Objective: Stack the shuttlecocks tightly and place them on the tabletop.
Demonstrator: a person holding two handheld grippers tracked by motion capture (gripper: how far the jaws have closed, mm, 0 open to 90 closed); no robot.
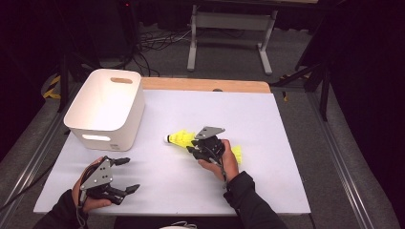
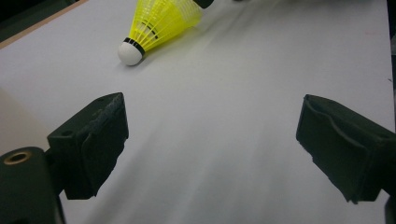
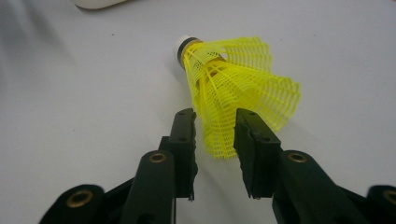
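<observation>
A yellow shuttlecock [image 1: 179, 139] [image 2: 159, 23] [image 3: 238, 79] with a white cork tip lies on its side on the white table [image 1: 248, 109]. My right gripper [image 1: 192, 145] [image 3: 215, 116] sits at its skirt end, jaws a little apart, with the skirt's rim between them; the pads are not squeezing the mesh. A second yellow shuttlecock [image 1: 236, 153] peeks out behind the right hand. My left gripper [image 1: 130, 174] [image 2: 212, 116] rests near the table's front left, jaws wide open with nothing between them, facing the shuttlecock from a distance.
A white plastic bin [image 1: 129, 124] with handle slots stands at the table's back left. A wooden strip [image 1: 205, 85] runs along the far edge. Metal frame legs and cables are on the floor beyond.
</observation>
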